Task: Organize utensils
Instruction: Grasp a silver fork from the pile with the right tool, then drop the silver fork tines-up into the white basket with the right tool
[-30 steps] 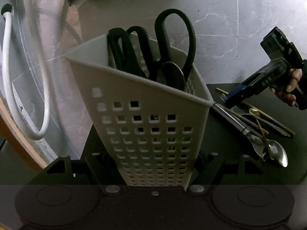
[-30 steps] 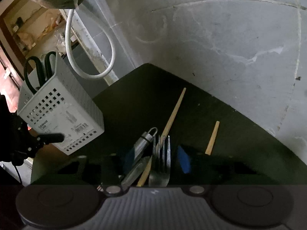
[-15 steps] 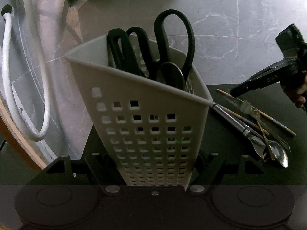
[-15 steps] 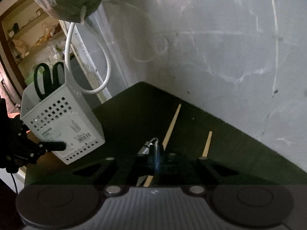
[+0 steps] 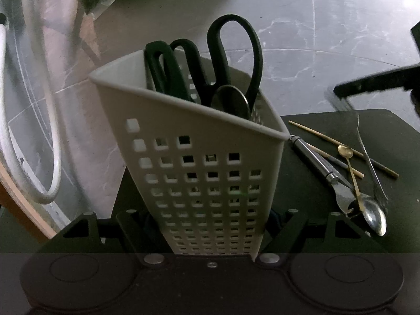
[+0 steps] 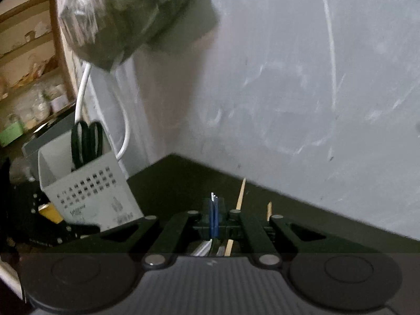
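My left gripper (image 5: pixel 210 232) is shut on the white perforated utensil holder (image 5: pixel 199 173), holding it tilted. The holder contains black-handled scissors (image 5: pixel 231 60) and a spoon bowl (image 5: pixel 230 101). It also shows in the right wrist view (image 6: pixel 86 197). My right gripper (image 6: pixel 214 219) is shut on a fork, seen edge-on between the blue pads. In the left wrist view the fork (image 5: pixel 367 152) hangs tines down below the right gripper (image 5: pixel 338 90), above the dark mat.
On the dark mat (image 5: pixel 393 136) lie a steel-handled tool (image 5: pixel 315 162), wooden chopsticks (image 5: pixel 328 139), a small gold spoon (image 5: pixel 349 162) and a silver spoon (image 5: pixel 375 218). A white hose (image 5: pixel 39 131) hangs at left. A grey wall (image 6: pixel 288 92) stands behind.
My right gripper closed on the fork and lifted it off the mat, rising and moving right. The left gripper and the holder stayed put.
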A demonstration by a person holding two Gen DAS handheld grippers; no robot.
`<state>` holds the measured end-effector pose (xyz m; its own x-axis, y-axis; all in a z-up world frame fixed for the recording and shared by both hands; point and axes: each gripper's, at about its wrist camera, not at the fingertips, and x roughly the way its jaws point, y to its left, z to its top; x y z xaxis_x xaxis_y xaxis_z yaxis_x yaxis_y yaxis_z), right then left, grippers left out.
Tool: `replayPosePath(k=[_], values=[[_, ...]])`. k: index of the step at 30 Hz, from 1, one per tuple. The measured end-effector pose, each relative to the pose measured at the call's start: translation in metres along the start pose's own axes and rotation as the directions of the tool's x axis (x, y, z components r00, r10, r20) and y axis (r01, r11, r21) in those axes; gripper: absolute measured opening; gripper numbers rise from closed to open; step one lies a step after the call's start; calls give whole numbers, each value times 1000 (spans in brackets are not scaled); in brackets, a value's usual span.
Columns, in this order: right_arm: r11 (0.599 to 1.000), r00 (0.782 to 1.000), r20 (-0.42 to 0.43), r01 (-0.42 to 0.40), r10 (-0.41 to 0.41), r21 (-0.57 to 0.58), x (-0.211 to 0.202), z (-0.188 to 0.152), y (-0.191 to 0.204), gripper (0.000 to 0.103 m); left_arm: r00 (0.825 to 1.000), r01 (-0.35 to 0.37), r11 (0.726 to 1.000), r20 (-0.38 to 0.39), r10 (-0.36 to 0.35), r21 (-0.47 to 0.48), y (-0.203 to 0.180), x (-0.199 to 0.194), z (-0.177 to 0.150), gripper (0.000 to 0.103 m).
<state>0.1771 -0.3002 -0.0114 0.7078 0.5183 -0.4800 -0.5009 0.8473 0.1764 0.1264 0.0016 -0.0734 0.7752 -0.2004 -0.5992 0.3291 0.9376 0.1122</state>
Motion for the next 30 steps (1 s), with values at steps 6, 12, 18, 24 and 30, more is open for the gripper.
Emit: replayPosePath(k=[6,12,18,24,30], values=[[992,984,128,126,-122,-28,-39,14,29,2,1000,19,1000,15,-19,14,5,0,-3,78],[976,960,205,209,-193,-60,-63,35,52,2,999,36,999,27,-37,15,9,0,-5,77],[968,942,285,219,-177,-122,-78,66,82,2,998,46,999,33,-47,22,12,1,-7,77],[962,921,383,161,-65,-222,-83,103,129,2,998,52,998,40,-53,28,12,0,-7,77],[947,904,424,89,52,-308,-69,125,170,1,998,54,998,43,-54,23,13,2,-8,77]])
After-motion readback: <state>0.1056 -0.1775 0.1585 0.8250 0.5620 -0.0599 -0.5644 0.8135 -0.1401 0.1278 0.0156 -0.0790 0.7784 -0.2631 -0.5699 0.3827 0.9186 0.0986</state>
